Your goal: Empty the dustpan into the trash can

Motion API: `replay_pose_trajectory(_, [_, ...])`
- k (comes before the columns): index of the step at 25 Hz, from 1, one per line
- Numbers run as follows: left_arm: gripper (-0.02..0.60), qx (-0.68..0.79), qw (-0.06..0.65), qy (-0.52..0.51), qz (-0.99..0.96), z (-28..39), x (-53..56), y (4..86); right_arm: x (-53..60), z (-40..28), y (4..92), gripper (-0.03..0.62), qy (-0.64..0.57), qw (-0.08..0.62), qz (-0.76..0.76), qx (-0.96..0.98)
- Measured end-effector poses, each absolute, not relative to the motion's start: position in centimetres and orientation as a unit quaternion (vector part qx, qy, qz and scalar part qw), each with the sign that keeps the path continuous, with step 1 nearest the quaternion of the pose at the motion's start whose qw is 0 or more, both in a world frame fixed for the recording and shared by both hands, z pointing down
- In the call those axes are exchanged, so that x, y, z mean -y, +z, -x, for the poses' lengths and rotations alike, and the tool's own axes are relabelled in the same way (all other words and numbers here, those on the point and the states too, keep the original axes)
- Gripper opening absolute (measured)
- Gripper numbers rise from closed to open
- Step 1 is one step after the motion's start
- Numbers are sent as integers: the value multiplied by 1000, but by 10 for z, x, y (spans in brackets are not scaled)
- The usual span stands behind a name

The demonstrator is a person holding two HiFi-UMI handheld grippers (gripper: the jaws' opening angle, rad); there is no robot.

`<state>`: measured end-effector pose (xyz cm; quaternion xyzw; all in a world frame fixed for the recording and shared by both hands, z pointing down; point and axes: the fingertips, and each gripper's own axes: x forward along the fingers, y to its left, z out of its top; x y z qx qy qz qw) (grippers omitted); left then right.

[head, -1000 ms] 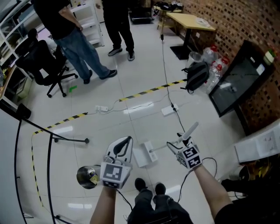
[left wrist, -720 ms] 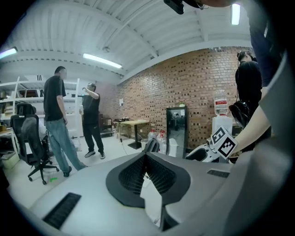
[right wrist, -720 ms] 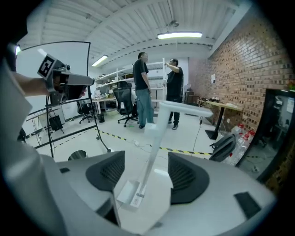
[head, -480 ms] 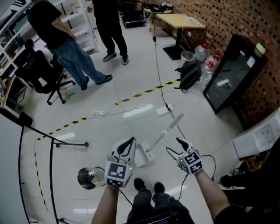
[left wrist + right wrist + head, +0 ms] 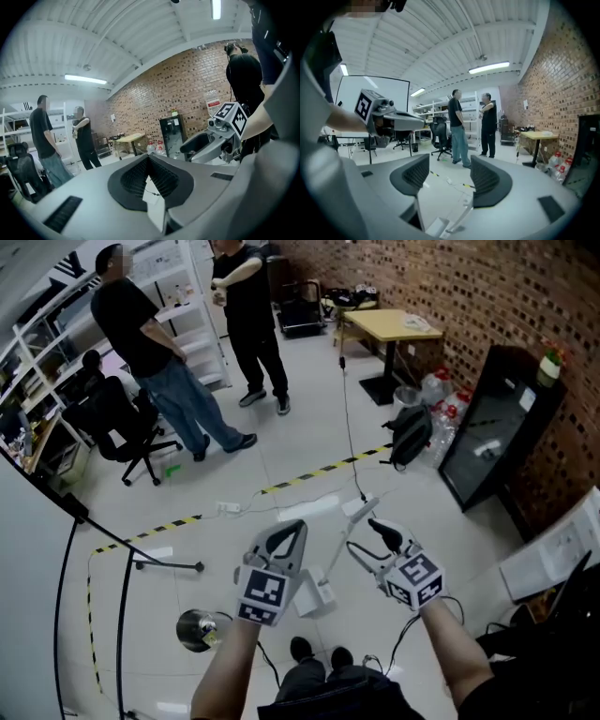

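Observation:
A white dustpan (image 5: pixel 315 594) lies on the tiled floor in front of my feet, and its long handle (image 5: pixel 461 216) shows low between my right jaws. Left of it stands a small round steel trash can (image 5: pixel 197 629). My left gripper (image 5: pixel 292 526) hangs above the dustpan, its ribbed pads (image 5: pixel 136 176) meeting at the tip with nothing in them. My right gripper (image 5: pixel 364 536) is held beside it at the same height. Its jaws are wide apart and closing, with only floor between the pads (image 5: pixel 487 180). Neither gripper touches the dustpan.
Two people (image 5: pixel 155 362) (image 5: pixel 248 324) stand at the back near an office chair (image 5: pixel 112 418). Black-yellow tape (image 5: pixel 309 474), cables and a power strip (image 5: pixel 361 509) cross the floor. A stand's leg (image 5: pixel 141 549) runs at left; a backpack (image 5: pixel 412 432) and dark panel (image 5: pixel 487 437) are at right.
Both grippers have risen well above the floor. The right gripper came away from the dustpan's handle, which now lies lower, below the grippers. The view has tilted up toward the room.

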<state>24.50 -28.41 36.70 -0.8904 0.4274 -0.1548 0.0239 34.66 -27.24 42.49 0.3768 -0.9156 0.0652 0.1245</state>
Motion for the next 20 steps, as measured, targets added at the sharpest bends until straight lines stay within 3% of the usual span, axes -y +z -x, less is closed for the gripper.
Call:
replay_pose_trajectory(4, [-2, -430, 71, -154, 887, -261, 287, 319, 281, -349, 352, 278, 24, 85, -353, 931])
replay_pose_trajectory(8, [-2, -441, 91, -142, 881, -258, 272, 277, 272, -336, 306, 214, 22, 55, -310, 949])
replay_pose_trajectory(13, [-2, -475, 71, -130, 868, -249, 258, 254, 256, -317, 283, 9, 22, 24, -251, 967])
replay_pose_trajectory(20, [-2, -513, 11, -145, 846, -201, 228, 276, 234, -256, 298, 6, 64, 26, -163, 984])
